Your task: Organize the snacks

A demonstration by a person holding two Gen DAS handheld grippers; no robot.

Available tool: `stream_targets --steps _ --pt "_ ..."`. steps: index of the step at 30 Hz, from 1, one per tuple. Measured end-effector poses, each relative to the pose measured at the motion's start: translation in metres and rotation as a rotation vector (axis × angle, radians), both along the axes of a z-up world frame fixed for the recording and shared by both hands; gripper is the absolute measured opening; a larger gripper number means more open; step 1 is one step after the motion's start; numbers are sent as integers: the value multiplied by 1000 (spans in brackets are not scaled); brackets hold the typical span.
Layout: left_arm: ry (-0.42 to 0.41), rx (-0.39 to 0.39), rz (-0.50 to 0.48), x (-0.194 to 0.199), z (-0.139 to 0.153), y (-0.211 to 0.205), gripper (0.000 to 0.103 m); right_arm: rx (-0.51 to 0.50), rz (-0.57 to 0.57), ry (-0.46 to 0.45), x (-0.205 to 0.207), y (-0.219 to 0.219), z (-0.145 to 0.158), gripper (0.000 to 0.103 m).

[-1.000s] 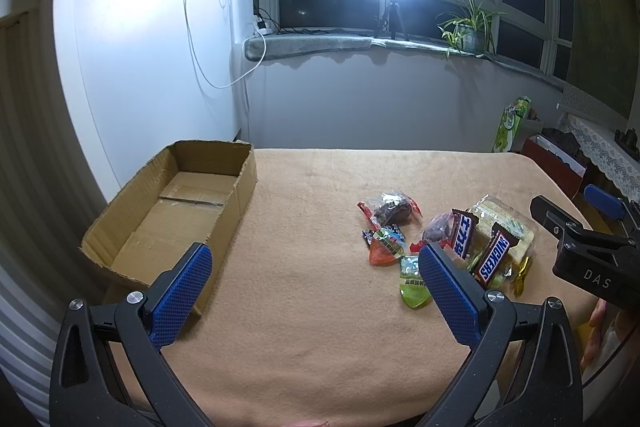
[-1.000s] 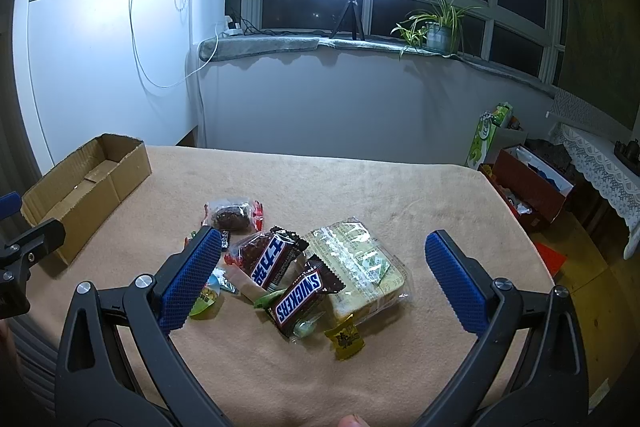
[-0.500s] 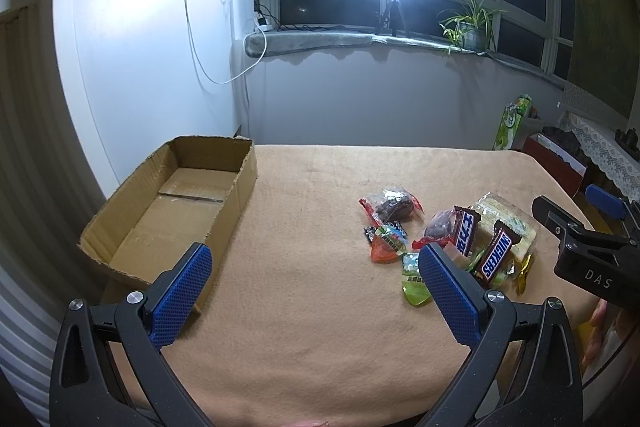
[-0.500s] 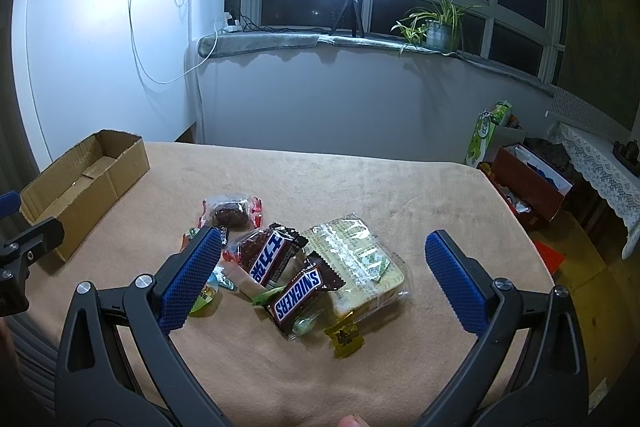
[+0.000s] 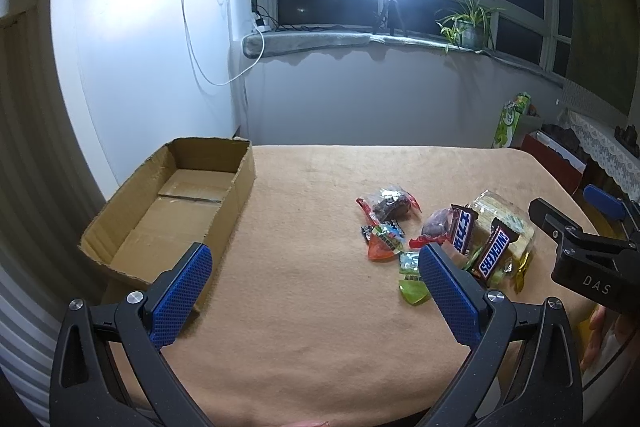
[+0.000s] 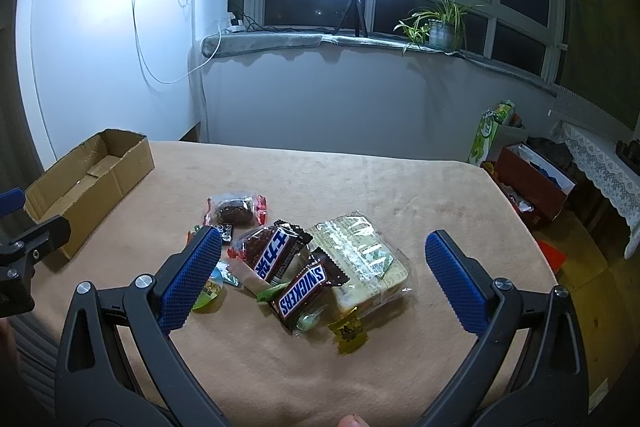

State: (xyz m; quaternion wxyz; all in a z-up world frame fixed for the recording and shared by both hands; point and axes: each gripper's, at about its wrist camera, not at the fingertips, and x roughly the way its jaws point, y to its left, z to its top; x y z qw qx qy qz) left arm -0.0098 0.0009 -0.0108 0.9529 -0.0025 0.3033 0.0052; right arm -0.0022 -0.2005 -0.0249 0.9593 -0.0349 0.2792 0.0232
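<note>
Snacks in a loose pile on the tan-cloth tabletop (image 6: 360,171): brown Snickers bar (image 6: 306,291) atop a clear-wrapped pale sandwich pack (image 6: 366,259), red-edged dark cake packet (image 6: 235,209) just beyond. Open brown cardboard box (image 5: 172,211) at the tabletop's left edge, well apart from the pile. Left claw (image 5: 316,291) and right claw (image 6: 324,277) both spread wide, gripping nothing.

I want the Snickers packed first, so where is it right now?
In the right wrist view the Snickers bar lies between the open fingers, leaning on the clear bread pack, beside the other brown bar.
</note>
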Motion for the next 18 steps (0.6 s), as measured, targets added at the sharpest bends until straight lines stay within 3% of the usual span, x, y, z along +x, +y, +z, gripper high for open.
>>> stream_targets --steps 6,13,18 --pt "56 -5 -34 13 -22 -8 103 -23 -9 49 2 -10 -17 103" --pt "213 17 -110 29 -87 -27 103 -43 -55 176 -9 -42 -59 103" --pt "283 11 -155 29 -115 -37 103 44 40 248 -17 -32 -89 103"
